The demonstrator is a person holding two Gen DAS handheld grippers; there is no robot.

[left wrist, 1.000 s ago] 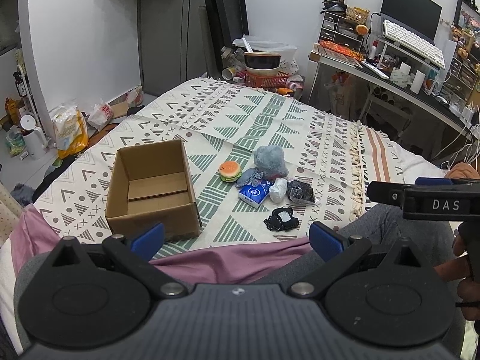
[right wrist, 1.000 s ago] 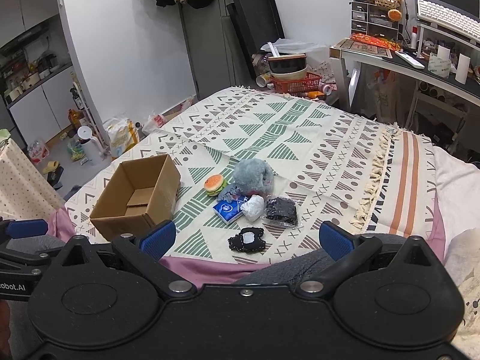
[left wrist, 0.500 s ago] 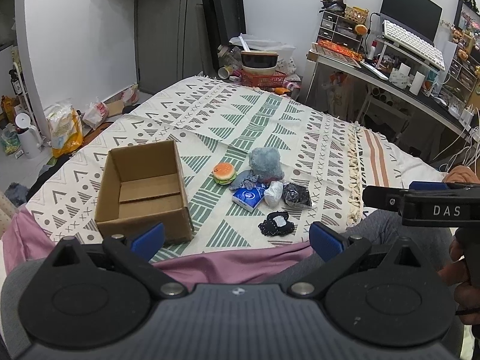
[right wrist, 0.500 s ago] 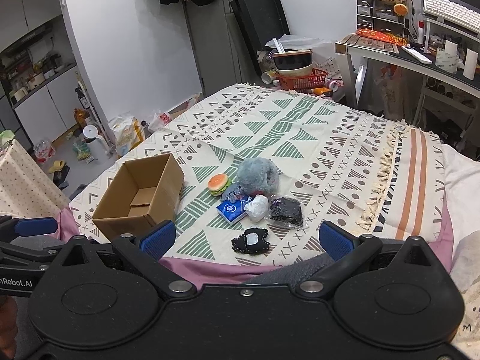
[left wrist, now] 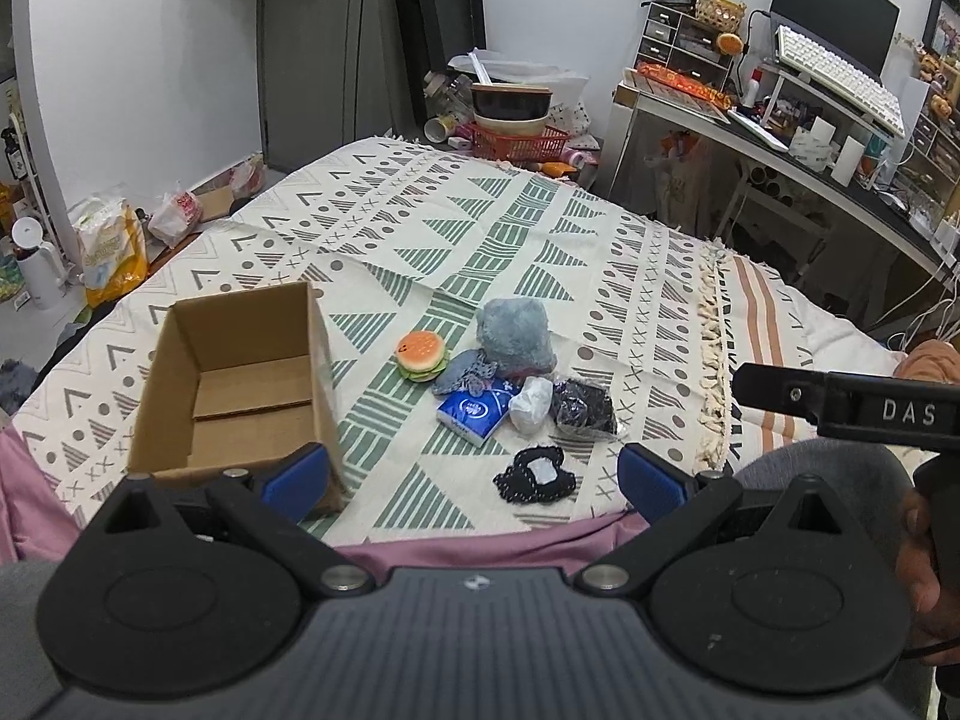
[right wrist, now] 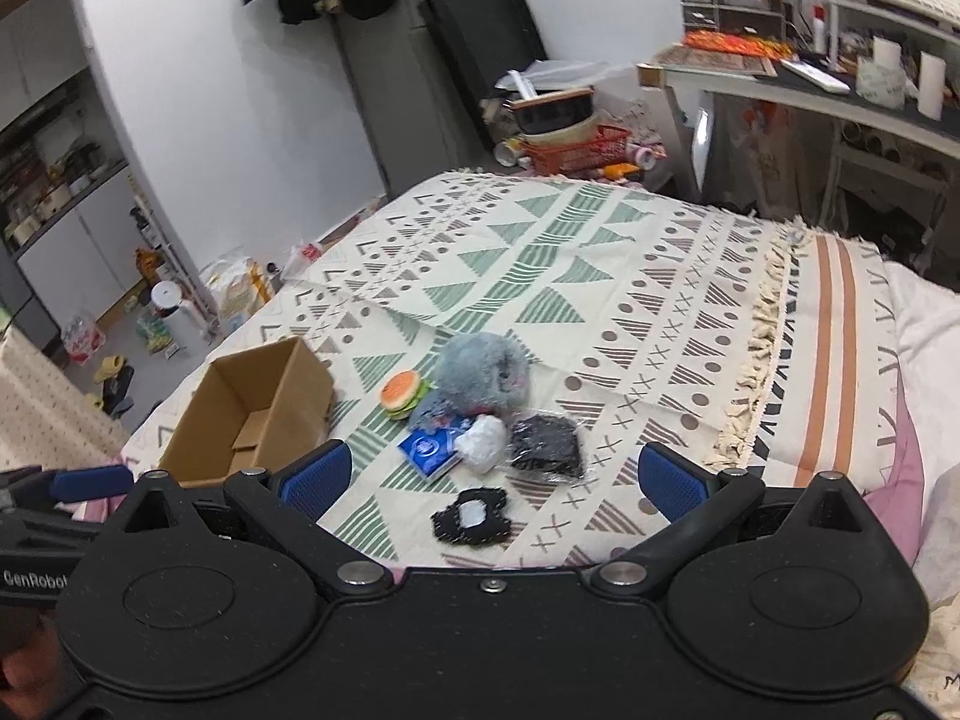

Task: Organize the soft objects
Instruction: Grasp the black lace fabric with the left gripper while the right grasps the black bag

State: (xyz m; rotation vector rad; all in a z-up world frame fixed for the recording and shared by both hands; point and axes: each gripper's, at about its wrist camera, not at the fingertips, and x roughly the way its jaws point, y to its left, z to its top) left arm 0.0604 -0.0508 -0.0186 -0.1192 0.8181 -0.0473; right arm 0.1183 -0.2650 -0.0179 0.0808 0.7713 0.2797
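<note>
An open cardboard box point(left wrist: 234, 384) point(right wrist: 252, 414) stands empty on the patterned bedspread. To its right lies a heap of soft things: a burger toy point(left wrist: 422, 355) point(right wrist: 403, 394), a grey-blue plush point(left wrist: 516, 337) point(right wrist: 483, 376), a blue tissue pack point(left wrist: 472, 415) point(right wrist: 431, 449), a white bundle point(left wrist: 531, 404) point(right wrist: 482, 444), a black item in clear wrap point(left wrist: 583, 409) point(right wrist: 549, 445) and a black lace piece point(left wrist: 536, 474) point(right wrist: 474, 517). My left gripper point(left wrist: 474, 474) is open over the near bed edge, nothing between its fingers. My right gripper point(right wrist: 492, 476) is open above the lace piece, holding nothing.
The bedspread point(left wrist: 480, 228) covers most of the bed, with pink sheet point(left wrist: 468, 546) at the near edge. A cluttered desk point(left wrist: 780, 132) stands at the right, a red basket with bowls point(left wrist: 516, 126) beyond the bed, bags point(left wrist: 114, 240) on the floor at left.
Both grippers have drifted forward and toward the heap, so the box and the soft things look larger and lower in both views. Nothing on the bed has moved.
</note>
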